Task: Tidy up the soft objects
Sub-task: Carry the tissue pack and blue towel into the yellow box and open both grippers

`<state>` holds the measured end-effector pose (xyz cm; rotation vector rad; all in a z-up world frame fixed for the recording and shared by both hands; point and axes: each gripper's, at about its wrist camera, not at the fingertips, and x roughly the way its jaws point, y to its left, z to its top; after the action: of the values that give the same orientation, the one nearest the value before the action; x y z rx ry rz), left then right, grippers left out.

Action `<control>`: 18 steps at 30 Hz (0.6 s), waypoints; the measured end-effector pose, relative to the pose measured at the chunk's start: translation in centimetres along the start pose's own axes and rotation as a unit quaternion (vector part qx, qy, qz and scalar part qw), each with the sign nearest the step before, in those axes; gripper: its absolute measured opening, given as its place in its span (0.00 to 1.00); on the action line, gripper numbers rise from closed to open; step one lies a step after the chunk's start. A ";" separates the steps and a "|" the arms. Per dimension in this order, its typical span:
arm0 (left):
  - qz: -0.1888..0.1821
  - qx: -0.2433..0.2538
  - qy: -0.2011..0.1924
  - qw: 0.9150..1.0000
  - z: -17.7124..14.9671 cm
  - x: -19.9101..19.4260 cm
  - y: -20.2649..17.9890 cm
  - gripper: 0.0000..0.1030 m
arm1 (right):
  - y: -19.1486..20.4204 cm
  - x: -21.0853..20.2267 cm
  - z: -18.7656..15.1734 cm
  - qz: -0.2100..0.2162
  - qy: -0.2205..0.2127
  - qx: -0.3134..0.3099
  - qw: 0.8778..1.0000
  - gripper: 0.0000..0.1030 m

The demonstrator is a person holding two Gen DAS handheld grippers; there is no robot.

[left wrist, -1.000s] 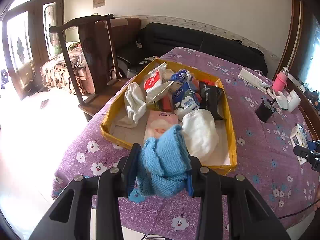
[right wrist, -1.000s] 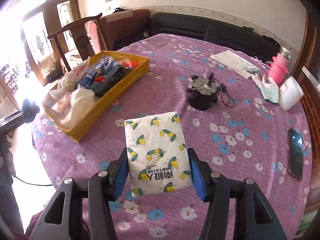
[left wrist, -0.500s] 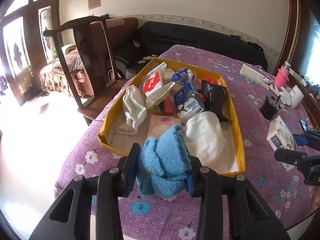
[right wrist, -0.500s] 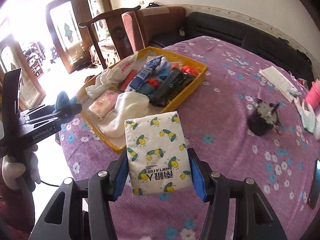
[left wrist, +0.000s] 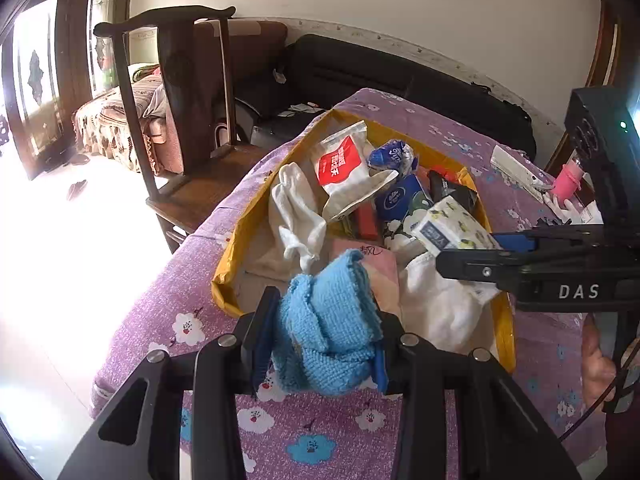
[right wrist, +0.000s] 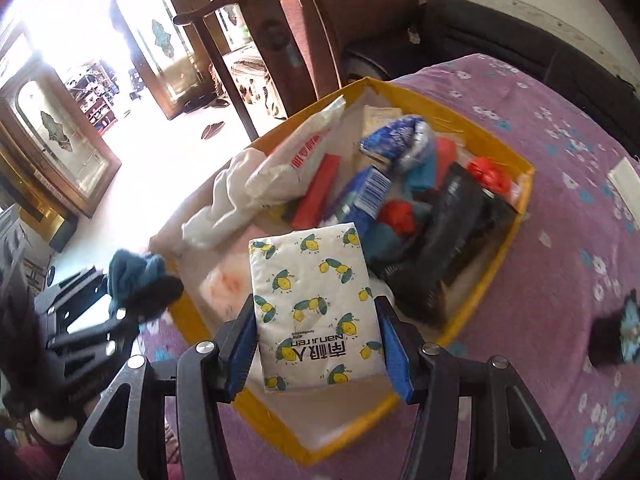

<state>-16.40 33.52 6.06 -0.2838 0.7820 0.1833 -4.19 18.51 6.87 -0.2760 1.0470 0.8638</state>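
Observation:
My left gripper [left wrist: 320,336] is shut on a crumpled blue cloth [left wrist: 328,328], held just short of the near end of the yellow tray [left wrist: 224,284]. My right gripper [right wrist: 316,344] is shut on a white tissue pack with lemon print [right wrist: 316,308] and holds it over the tray's near end [right wrist: 280,432]. The pack [left wrist: 452,228] and right gripper also show in the left wrist view above a white towel [left wrist: 440,304]. The left gripper with the cloth [right wrist: 136,276] shows at the left of the right wrist view.
The tray holds white socks [left wrist: 296,216], a red-and-white packet [left wrist: 340,164], blue tissue packs [left wrist: 400,200], a black pouch [right wrist: 448,240] and a pink pack [left wrist: 380,264]. The purple flowered tablecloth [left wrist: 320,432] covers the table. A wooden chair [left wrist: 180,80] stands left. A pink cup [left wrist: 568,180] is far right.
My right gripper has carried the tissue pack leftward from over the tablecloth to above the tray. My left gripper with the blue cloth has moved slightly closer to the tray's near end.

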 end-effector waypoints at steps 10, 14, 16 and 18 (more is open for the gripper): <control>-0.035 -0.003 -0.001 0.999 1.0 1.3 0.6 0.38 | -2.2 3.2 2.9 -0.046 0.023 0.022 0.998 0.57; -0.041 -0.004 -0.001 0.999 0.7 1.3 0.8 0.38 | -3.8 3.3 4.1 -0.057 0.017 0.042 0.997 0.56; -0.043 -0.005 0.000 0.999 0.7 1.2 0.9 0.38 | -4.3 3.4 4.4 -0.062 0.015 0.047 0.997 0.56; -0.044 -0.004 0.001 0.999 0.7 1.2 0.9 0.38 | -4.5 3.1 4.5 -0.061 0.012 0.051 0.997 0.56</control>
<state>-15.32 34.64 5.52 -0.3253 0.7693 0.1039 2.68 19.74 5.65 -0.2627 1.0816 0.6962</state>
